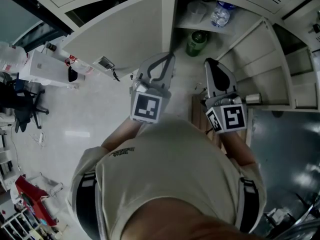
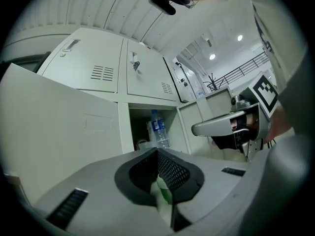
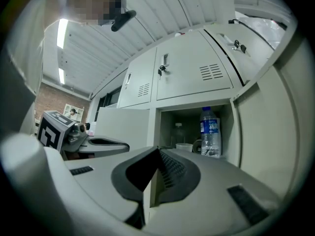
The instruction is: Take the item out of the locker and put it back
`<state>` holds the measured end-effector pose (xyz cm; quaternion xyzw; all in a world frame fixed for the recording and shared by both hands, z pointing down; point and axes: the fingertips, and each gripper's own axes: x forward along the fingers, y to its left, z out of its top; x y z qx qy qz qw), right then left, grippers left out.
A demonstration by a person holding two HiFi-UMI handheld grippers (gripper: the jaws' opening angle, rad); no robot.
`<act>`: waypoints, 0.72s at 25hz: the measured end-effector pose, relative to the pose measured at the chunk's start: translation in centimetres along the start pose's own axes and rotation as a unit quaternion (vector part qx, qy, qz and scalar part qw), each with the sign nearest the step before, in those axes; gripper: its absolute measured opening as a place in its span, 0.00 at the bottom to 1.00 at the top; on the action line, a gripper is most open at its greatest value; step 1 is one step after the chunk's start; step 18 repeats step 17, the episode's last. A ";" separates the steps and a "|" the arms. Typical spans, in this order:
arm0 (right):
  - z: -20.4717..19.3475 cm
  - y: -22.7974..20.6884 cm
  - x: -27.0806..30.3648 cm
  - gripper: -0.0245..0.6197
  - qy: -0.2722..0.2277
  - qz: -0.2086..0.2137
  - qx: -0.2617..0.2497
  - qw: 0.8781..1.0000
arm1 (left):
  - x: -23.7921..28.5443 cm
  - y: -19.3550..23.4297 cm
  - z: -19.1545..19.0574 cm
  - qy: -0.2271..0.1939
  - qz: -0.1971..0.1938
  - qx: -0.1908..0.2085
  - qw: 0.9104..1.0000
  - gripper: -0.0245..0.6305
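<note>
The right gripper had its jaws pressed together with nothing between them. The left gripper was likewise closed and empty. Both hung just in front of the open locker. Inside the locker, a water bottle stood on the upper shelf beside a white cup, and a green canister stood below that shelf.

We're in a big industrial-style lab or workshop hall here: a bank of grey steel lockers, vent slots and keys in the doors. High overhead is a ribbed metal ceiling with strip lights, and there's a brick wall beyond. Over there runs a mezzanine railing, and down on the polished floor stands an office chair.
</note>
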<state>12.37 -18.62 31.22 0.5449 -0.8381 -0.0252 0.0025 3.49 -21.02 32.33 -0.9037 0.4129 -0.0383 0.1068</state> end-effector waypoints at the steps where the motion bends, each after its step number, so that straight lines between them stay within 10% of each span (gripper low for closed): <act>1: -0.1 0.1 0.0 0.04 0.001 0.002 0.000 1.000 | -0.1 0.0 0.0 0.000 0.001 -0.001 1.000 0.06; 18: -1.3 0.1 -0.7 0.04 0.020 0.014 0.003 1.000 | 0.1 -0.9 -1.2 0.025 0.004 -0.010 1.000 0.06</act>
